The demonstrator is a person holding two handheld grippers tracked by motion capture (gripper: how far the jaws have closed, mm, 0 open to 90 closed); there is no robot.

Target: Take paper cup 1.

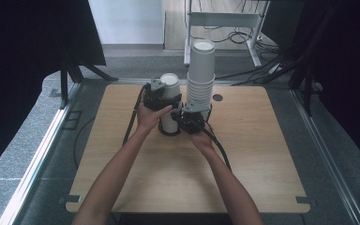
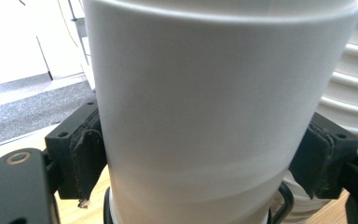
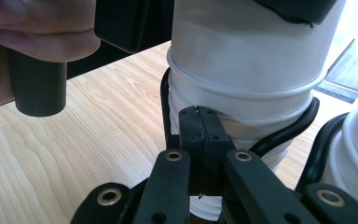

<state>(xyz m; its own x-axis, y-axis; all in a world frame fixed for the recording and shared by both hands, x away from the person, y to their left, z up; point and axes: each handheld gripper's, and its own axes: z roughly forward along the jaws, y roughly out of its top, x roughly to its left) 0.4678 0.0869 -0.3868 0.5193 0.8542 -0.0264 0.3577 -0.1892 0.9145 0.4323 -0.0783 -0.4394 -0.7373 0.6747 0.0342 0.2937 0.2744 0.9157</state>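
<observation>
Left gripper [image 1: 165,93] clamps its pads on the upper white paper cup [image 2: 214,102] of a short nested stack standing mid-table [image 1: 122,154] — right gripper [image 3: 200,121], jaws pressed fully together and empty, sits at that stack's base, just beside the tall cup stack [image 1: 201,70].
</observation>
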